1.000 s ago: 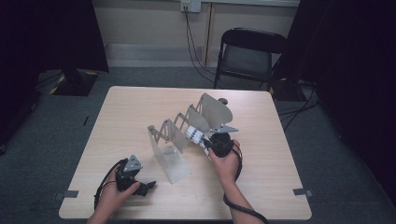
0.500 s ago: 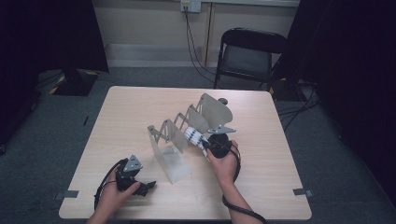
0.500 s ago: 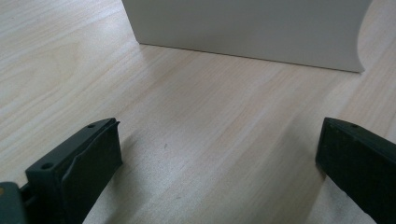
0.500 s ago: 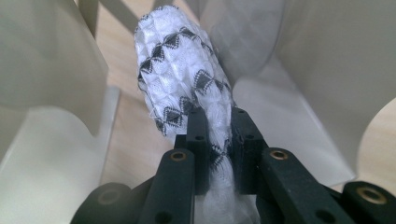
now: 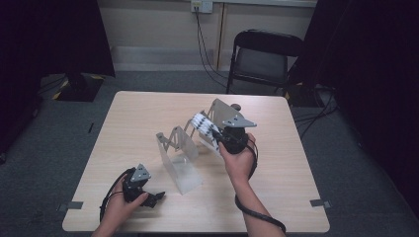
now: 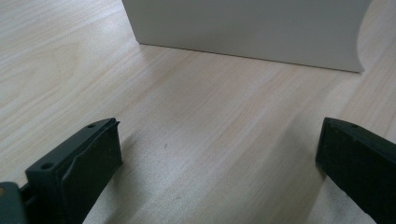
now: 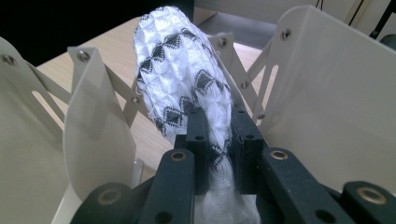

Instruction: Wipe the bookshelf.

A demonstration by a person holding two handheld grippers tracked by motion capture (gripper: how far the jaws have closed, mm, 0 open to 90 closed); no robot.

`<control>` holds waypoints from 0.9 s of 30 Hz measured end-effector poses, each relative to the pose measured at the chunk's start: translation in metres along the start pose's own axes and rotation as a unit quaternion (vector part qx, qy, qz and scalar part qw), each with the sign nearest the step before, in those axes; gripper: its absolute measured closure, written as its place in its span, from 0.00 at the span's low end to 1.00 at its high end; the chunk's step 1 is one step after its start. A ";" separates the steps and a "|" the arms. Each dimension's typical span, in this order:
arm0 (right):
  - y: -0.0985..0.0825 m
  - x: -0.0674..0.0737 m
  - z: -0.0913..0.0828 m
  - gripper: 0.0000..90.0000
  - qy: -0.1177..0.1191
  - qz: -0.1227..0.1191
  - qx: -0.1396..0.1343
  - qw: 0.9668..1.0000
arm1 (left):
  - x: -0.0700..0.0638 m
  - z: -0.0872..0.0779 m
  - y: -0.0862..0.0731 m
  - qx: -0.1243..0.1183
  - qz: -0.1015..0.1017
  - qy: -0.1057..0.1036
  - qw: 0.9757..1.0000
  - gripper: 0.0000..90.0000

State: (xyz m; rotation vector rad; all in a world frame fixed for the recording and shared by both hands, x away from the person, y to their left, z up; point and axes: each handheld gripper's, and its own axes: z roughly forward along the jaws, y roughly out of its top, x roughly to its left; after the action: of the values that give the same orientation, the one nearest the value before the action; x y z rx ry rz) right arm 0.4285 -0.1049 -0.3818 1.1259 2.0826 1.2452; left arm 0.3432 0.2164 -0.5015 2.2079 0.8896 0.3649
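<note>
My right gripper [image 7: 218, 135], jaws clamped on the patterned white cloth [image 7: 184, 70], has lifted it up out of the accordion rack [image 5: 180, 148] since a second ago, so extraction looks nearly done; left gripper [image 5: 148, 197] rests open beside the rack.

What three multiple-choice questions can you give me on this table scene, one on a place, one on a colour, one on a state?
1. Where do the left tongs sit?
A. on the chair
B. low at the table's near left corner
C. inside the rack

2. What colours is the cloth?
A. white with black pattern
B. red
C. plain green

3. How are the right tongs?
A. wide open
B. shut on the cloth
C. shut on the rack

Answers: 1 B, the high view shows them there. 2 A, the right gripper view shows it. 3 B, both jaws pinch the cloth.
</note>
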 end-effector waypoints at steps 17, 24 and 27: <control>-0.044 0.009 0.041 0.88 0.012 -0.023 0.062 0.998 | 0.000 0.000 0.000 0.000 0.000 0.000 1.000 0.00; -0.066 0.002 0.050 0.88 0.004 -0.017 0.089 0.996 | 0.000 0.000 0.000 0.000 0.000 0.000 1.000 0.00; -0.074 0.001 0.053 0.88 0.005 -0.016 0.098 0.995 | 0.000 0.000 0.000 0.000 -0.001 0.000 1.000 0.00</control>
State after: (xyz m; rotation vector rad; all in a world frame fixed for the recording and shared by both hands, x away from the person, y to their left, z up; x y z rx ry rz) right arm 0.4356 -0.0969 -0.4720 1.1658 2.2604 1.0511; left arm 0.3430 0.2163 -0.5015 2.2065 0.8919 0.3643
